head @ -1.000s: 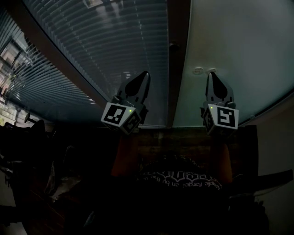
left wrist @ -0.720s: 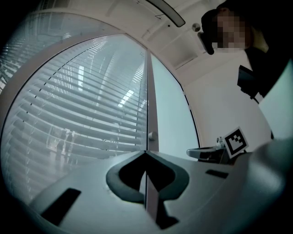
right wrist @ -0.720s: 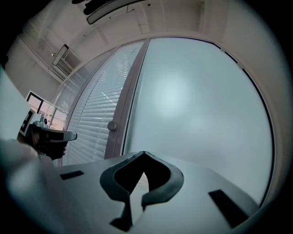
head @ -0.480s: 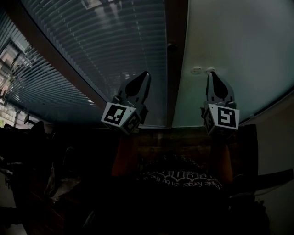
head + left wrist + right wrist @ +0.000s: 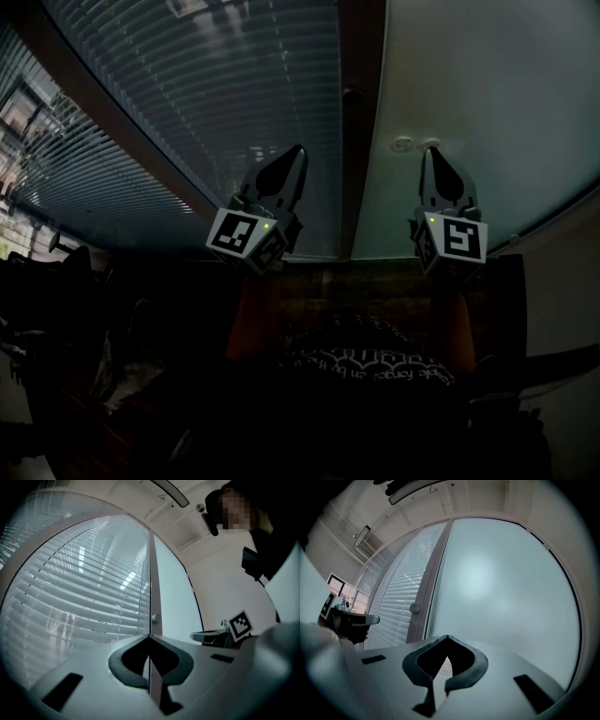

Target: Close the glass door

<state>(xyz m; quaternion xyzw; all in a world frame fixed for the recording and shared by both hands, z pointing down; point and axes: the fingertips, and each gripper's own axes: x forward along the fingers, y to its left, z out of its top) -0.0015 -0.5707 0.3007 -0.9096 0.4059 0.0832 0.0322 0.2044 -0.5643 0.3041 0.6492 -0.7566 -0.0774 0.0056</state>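
A frosted glass panel [image 5: 478, 84] stands right of a dark upright frame [image 5: 361, 187] that carries a small round knob [image 5: 351, 94]. Left of the frame is glass with slatted blinds [image 5: 206, 84]. My left gripper [image 5: 298, 150] points at the blinds just left of the frame, shut and empty. My right gripper [image 5: 431, 152] points at the frosted panel, also shut with nothing held; whether its tip touches the glass cannot be told. In the left gripper view the closed tips [image 5: 149, 636] line up with the frame [image 5: 154, 583] and knob [image 5: 154, 618]. The right gripper view shows its tips [image 5: 447, 637] before the frosted panel [image 5: 501, 583], with the knob [image 5: 414, 607] to the left.
Two small round fittings [image 5: 403, 143] sit on the frosted panel beside the right gripper's tip. A dark wooden sill or floor strip [image 5: 375, 281] runs under the glass. Dim furniture [image 5: 56, 281] lies at the left. Ceiling lights [image 5: 171, 491] hang overhead.
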